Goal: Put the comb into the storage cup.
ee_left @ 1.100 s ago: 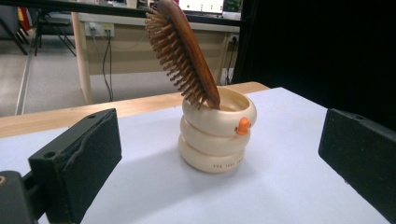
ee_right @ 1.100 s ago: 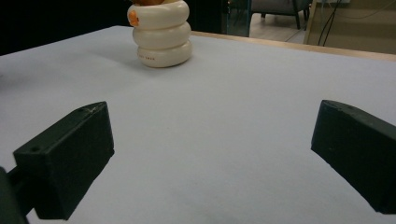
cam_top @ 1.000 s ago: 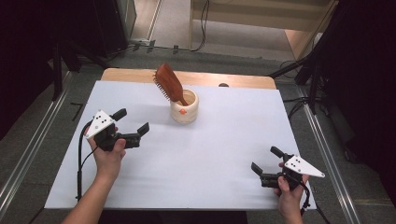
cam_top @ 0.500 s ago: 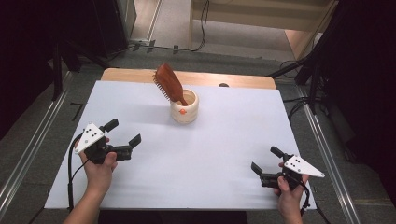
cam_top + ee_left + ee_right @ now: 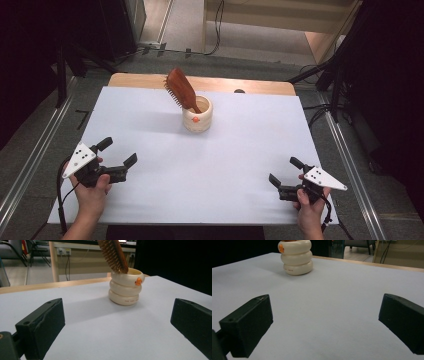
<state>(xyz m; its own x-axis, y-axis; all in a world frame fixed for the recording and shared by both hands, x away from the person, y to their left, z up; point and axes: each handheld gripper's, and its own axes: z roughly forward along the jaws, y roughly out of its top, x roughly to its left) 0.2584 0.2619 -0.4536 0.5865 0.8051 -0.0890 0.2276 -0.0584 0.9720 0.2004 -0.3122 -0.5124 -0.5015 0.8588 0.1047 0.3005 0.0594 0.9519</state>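
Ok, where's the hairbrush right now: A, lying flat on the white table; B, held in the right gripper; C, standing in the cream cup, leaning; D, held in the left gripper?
C: the hairbrush stands handle-down in the cream cup, leaning, far from both grippers.

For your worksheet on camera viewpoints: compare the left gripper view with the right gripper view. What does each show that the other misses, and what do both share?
Left gripper view alone: the brown wooden hairbrush leaning out of the holder, bristles facing the camera.

Right gripper view alone: the holder's rim is cut off at the top edge, so the brush is out of frame; a chair leg stands far behind.

Both: the cream ringed ceramic holder with its small orange knob, the white table sheet, and two black jaws set wide apart, empty.
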